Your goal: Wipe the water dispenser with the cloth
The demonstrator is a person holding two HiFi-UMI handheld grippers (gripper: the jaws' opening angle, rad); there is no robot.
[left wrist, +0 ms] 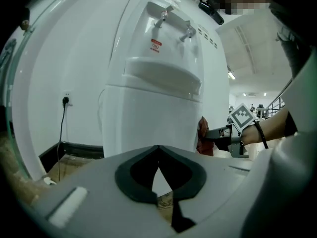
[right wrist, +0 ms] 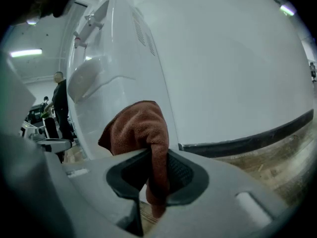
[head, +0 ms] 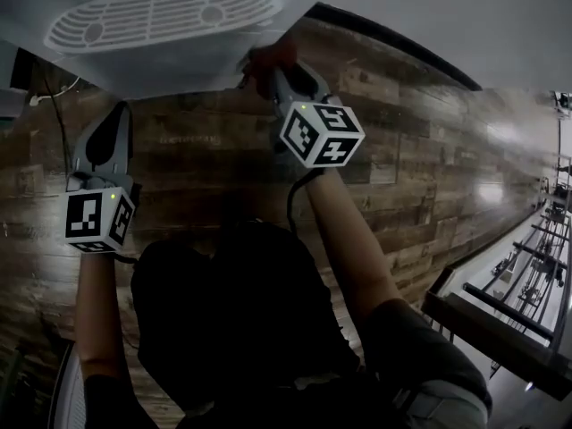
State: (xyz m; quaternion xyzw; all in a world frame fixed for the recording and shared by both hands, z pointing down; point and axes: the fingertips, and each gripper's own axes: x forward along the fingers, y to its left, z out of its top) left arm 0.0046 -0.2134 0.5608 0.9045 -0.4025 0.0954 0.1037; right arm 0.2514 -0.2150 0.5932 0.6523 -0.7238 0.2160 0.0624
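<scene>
Water dispenser [head: 179, 65]: a white cabinet, stood on the wood-plank floor [head: 429, 150] against a white wall [right wrist: 237, 58]; its slotted top grille [head: 161, 14] is seen from above in the head view.
Dispenser front: two taps [left wrist: 161, 16] are set above a recessed drip shelf [left wrist: 163, 76], with a red label [left wrist: 156, 44] between them.
Cloth [right wrist: 141, 128]: reddish-brown and bunched; it is pressed against the dispenser's side panel near its front corner, well below the taps.
Right gripper [right wrist: 151, 151]: its fingers [right wrist: 183, 175] are clamped on a fold of the cloth, which bulges above them and hangs down between them. From the left gripper view, this gripper [left wrist: 213, 133] is seen reaching the cabinet's right side.
Left gripper [left wrist: 158, 150]: its fingers [left wrist: 130, 173] are pressed together at the tips, and nothing is held. It is pointed at the lower front of the dispenser and is kept apart from it.
Marker cubes: one is carried on each gripper, left [head: 96, 219] and right [head: 322, 134].
Power cord [left wrist: 62, 133]: a dark cable is hung from a wall socket [left wrist: 66, 99] to the left of the dispenser.
Skirting [right wrist: 247, 140]: a dark strip is run along the foot of the wall.
Background: a person [right wrist: 59, 103] is seen standing beyond the dispenser.
</scene>
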